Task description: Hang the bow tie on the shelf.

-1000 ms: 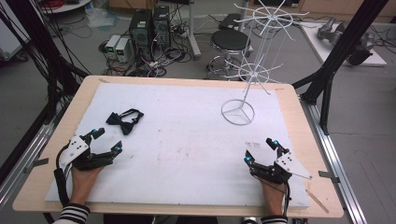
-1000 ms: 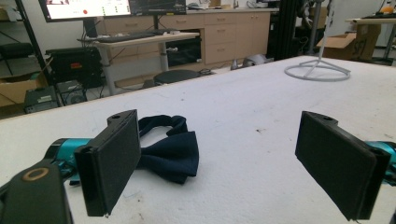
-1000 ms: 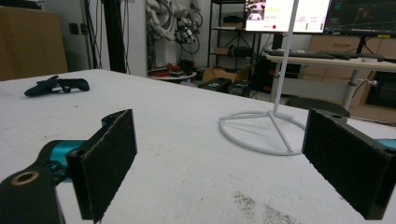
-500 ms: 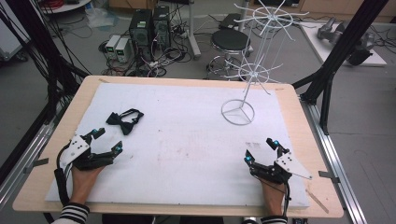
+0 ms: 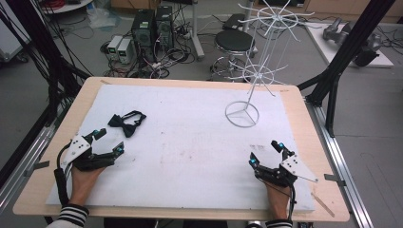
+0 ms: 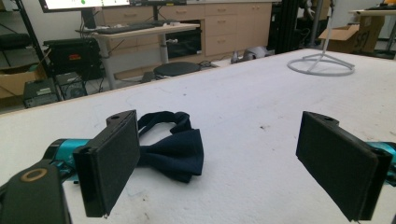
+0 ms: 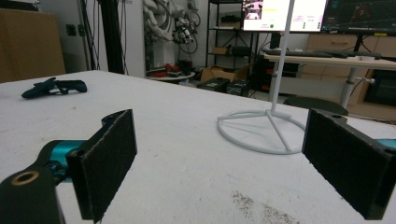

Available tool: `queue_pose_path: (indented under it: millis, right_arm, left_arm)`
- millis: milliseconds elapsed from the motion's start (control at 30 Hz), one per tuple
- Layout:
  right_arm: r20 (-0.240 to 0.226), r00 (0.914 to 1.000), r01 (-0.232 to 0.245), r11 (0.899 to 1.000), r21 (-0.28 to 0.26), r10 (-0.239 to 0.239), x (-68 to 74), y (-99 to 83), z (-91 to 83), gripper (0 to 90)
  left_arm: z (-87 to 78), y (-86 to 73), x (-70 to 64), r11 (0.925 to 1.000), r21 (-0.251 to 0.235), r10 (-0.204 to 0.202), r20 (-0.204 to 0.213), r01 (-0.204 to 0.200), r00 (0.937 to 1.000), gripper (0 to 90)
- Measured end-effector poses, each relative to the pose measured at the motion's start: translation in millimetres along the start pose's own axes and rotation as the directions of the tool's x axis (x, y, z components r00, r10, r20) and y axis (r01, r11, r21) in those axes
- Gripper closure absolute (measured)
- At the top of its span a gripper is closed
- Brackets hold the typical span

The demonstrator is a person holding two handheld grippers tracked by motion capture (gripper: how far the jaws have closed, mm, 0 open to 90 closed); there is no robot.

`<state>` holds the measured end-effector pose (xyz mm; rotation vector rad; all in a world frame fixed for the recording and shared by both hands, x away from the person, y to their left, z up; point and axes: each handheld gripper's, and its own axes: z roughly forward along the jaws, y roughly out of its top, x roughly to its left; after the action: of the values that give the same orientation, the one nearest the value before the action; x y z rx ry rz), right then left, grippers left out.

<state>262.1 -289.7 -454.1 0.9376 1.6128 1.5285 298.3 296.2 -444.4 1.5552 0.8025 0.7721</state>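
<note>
Left gripper (image 5: 108,140) low over the white foam-covered table (image 5: 190,142), near-left area, jaws wide open, nothing held. Dark navy fabric bow tie (image 5: 126,122) lies flat on the table just ahead of it, not touching; in the left gripper view the bow tie (image 6: 170,147) sits just beyond the left jaw, part hidden behind that pad, strap looped behind.

Right gripper (image 5: 267,153) near-right area, jaws wide open, empty. White wire display stand (image 5: 252,76) upright at far right; its ring base (image 7: 261,126) is ahead of the right gripper, well apart from the bow tie (image 7: 53,87).
</note>
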Motion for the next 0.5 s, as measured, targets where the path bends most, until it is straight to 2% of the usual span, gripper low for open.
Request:
queue_pose_path:
  millis: [300, 500]
  right_arm:
    - [0.001, 1.0000, 0.005, 1.000, 0.002, -0.005, 0.3, 0.0, 0.2, 9.3]
    - [0.000, 1.0000, 0.001, 1.000, 0.005, -0.001, 0.4, 0.0, -0.1, 9.2]
  left_arm:
    - [6.9, 18.0, 11.3, 0.9993, 0.036, 0.003, -0.006, -0.003, 1.0000, 14.0]
    - [17.4, 32.3, 17.5, 0.9978, 0.066, 0.002, -0.003, -0.002, 1.0000, 14.0]
